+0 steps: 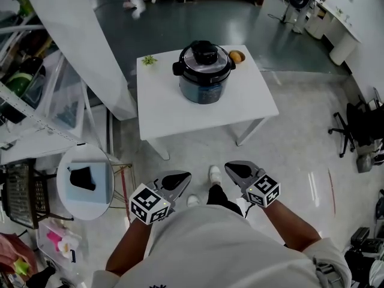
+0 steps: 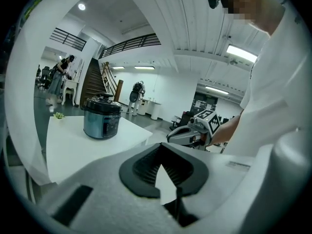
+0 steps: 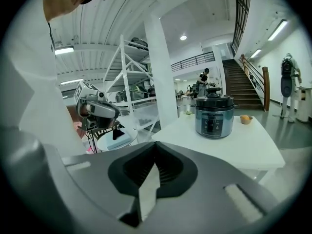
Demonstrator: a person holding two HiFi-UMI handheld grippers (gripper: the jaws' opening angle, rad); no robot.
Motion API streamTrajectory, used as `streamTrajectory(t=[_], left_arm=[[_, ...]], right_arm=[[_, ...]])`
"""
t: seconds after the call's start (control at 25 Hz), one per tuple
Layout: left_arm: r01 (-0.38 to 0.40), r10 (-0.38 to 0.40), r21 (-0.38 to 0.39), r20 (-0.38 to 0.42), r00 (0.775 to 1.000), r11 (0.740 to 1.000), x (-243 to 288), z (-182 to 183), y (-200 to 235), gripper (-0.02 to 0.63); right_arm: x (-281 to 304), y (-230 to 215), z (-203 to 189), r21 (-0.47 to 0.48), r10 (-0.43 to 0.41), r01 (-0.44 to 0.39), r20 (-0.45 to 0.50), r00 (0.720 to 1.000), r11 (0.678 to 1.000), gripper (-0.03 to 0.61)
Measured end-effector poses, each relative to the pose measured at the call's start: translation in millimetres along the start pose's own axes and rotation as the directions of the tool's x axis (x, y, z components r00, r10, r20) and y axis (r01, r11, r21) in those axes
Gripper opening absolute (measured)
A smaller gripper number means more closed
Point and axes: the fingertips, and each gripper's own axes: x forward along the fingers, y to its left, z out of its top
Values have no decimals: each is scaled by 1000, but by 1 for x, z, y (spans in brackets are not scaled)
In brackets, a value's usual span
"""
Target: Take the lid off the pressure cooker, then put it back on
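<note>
The dark pressure cooker (image 1: 204, 77) stands at the far side of the white table (image 1: 180, 113), its black lid (image 1: 204, 55) in place on top. Both grippers are held close to the person's body, well short of the table's near edge. My left gripper (image 1: 182, 176) has its jaws together with nothing between them, and so does my right gripper (image 1: 231, 168). The left gripper view shows the cooker (image 2: 101, 117) far off at the left and the right gripper (image 2: 187, 134) beside it. From the right gripper view the cooker (image 3: 214, 116) is ahead and the left gripper (image 3: 100, 112) lies at the left.
A small green plant (image 1: 149, 60) and an orange thing (image 1: 237, 56) sit on the table's far corners. A round white side table (image 1: 84, 182) with a black object stands at the left by metal shelving (image 1: 24, 101). A white column (image 1: 78, 35) rises at the left; an office chair (image 1: 360, 125) is at the right.
</note>
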Motion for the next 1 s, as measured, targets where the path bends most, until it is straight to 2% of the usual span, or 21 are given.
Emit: streamTrajectory(t=[0.48, 1.0], left_arm=[[-1, 1, 3, -12, 1000, 1000, -6, -6, -4, 6], [22, -22, 13, -35, 999, 1000, -1, -8, -13, 6]], right_arm=[[-1, 14, 3, -35, 27, -28, -14, 1000, 999, 11], [-12, 17, 4, -44, 18, -19, -19, 1000, 999, 11]])
